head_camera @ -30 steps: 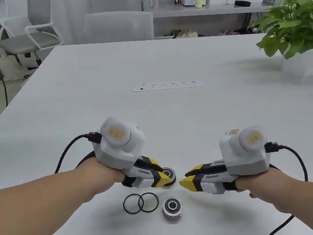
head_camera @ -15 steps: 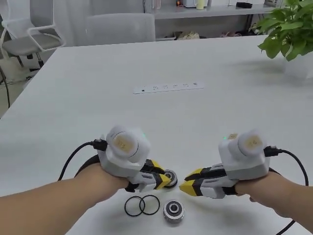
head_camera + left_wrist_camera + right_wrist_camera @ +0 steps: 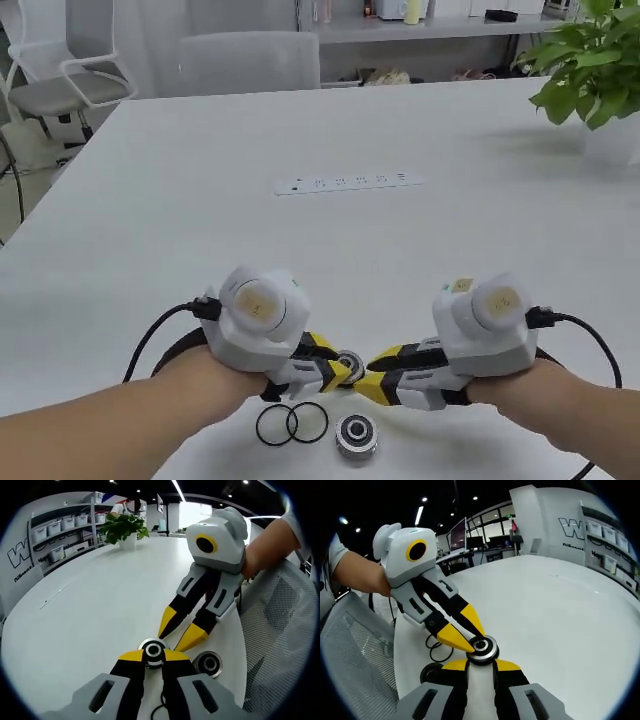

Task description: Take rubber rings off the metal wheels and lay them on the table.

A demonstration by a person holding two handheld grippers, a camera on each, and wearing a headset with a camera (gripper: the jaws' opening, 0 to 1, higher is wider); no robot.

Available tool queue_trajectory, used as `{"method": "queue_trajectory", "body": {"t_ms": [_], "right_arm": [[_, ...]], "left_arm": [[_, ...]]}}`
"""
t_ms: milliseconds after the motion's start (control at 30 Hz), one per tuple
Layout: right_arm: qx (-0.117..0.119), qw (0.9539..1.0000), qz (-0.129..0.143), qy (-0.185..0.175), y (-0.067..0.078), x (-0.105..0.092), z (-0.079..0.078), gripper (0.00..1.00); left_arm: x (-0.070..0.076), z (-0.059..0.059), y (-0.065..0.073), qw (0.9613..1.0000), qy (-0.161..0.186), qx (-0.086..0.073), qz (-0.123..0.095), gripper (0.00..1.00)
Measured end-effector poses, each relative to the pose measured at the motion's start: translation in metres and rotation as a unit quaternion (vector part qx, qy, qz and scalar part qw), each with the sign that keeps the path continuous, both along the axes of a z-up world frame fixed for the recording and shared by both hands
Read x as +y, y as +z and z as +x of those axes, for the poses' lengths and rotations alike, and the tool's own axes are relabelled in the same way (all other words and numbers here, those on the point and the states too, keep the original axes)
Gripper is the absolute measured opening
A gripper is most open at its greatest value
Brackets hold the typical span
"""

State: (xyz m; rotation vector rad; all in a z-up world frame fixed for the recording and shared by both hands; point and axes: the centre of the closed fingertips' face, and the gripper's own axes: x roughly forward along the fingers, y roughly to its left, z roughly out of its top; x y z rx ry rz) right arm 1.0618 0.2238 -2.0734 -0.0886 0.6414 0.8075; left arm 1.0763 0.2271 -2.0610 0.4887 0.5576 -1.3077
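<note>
My left gripper (image 3: 338, 371) (image 3: 154, 656) is shut on a small metal wheel (image 3: 349, 362) (image 3: 152, 650) (image 3: 483, 650), held just above the white table (image 3: 330, 250). The right gripper (image 3: 366, 385) (image 3: 481, 665) points at it from the right. Its yellow tips stand slightly apart at the wheel's rim, seen also in the left gripper view as the right gripper (image 3: 180, 632). Two black rubber rings (image 3: 291, 423) (image 3: 436, 649) lie overlapping on the table below the left gripper. A second wheel (image 3: 357, 432) (image 3: 207, 663) lies flat beside them.
A white power strip (image 3: 348, 183) lies mid-table. A potted plant (image 3: 590, 70) stands at the far right. Black cables (image 3: 160, 325) trail from both grippers. A mesh chair (image 3: 280, 615) is behind the near table edge; chairs (image 3: 250, 58) stand at the far side.
The right gripper has moved left until its tips reach the wheel held by the left gripper. The left gripper, rings and second wheel stay in place.
</note>
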Motion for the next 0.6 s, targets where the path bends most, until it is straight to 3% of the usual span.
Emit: {"method": "queue_trajectory", "body": {"t_ms": [600], "right_arm": [[-0.014,0.9998,-0.017,0.001,-0.0027,-0.0017,0.0027,0.14]], "left_arm": [[-0.0007,0.0008,-0.0007,0.9999,0.016,0.004,-0.005,0.07]]}}
